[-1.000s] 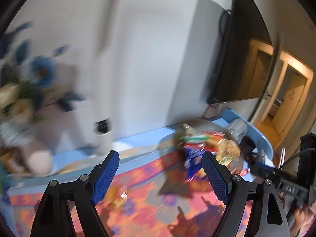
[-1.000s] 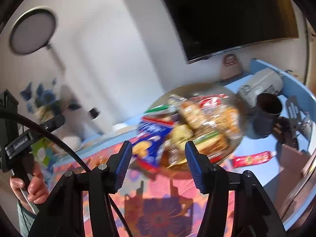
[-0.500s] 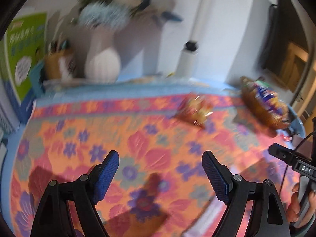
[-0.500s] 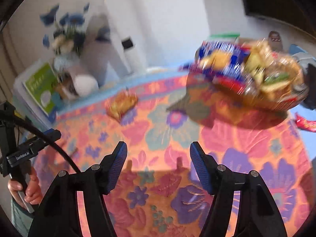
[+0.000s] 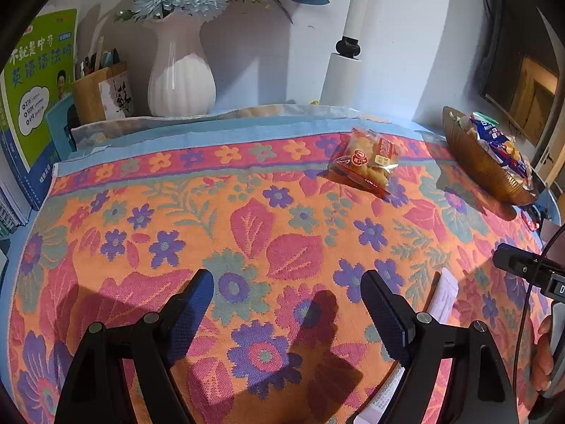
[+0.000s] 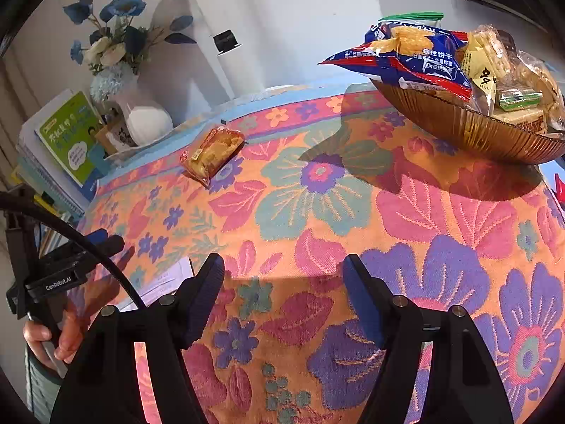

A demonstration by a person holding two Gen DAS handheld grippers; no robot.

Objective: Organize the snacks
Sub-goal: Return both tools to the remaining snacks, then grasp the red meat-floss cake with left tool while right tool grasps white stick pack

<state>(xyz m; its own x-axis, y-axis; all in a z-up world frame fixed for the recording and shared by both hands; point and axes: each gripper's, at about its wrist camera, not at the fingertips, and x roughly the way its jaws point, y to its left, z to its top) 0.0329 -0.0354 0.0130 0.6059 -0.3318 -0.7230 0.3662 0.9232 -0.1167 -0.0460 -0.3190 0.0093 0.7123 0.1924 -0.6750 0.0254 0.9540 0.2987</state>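
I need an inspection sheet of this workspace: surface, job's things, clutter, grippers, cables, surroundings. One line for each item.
Surface: floral tablecloth, flat.
Job's things: one snack packet lying alone on the cloth; brown bowl heaped with snack bags, apart from the packet.
Clutter: white paper on the near cloth; red wrapper near the bowl.
Grippers: left gripper open, holding nothing; right gripper open, holding nothing.
Cables: black cable arcs over the near cloth.
Surroundings: white vase with flowers, green book, pen holder, dark screen.
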